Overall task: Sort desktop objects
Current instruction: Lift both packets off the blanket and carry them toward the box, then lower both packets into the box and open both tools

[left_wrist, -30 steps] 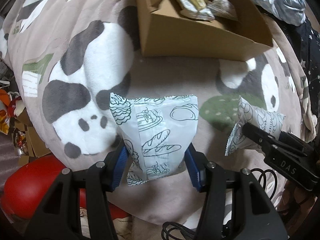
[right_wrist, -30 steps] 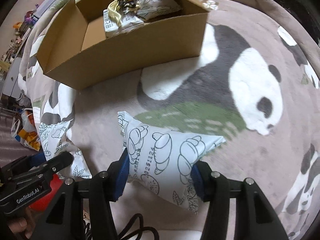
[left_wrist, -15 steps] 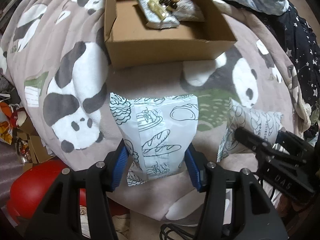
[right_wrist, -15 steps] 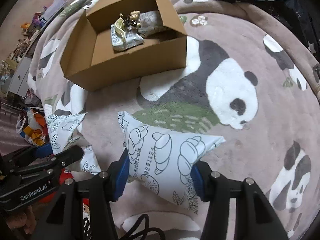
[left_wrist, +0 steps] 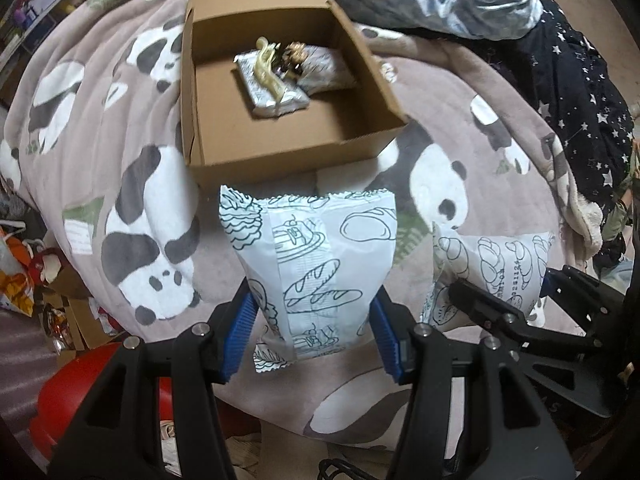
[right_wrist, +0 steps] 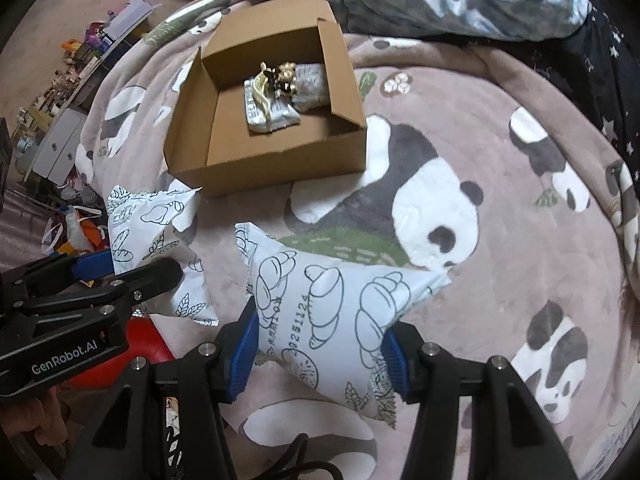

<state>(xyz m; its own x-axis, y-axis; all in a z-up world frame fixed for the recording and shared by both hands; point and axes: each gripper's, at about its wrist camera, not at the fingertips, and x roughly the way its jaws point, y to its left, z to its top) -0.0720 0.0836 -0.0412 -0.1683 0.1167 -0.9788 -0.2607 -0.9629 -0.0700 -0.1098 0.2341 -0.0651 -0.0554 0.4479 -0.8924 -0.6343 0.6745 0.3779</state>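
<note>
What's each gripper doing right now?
Left gripper: shut on a bread-print packet.
Right gripper: shut on another bread-print packet.

The left gripper points steeply downward, its blue-padded fingers pressed against both sides of a white bread-print snack bag that hangs clear of the surface below. The right gripper points downward at a shallower angle, its blue pads clamped on both sides of a second bread-print bag, also held aloft. The two grippers sit side by side, each visible at the edge of the other's view.
</note>
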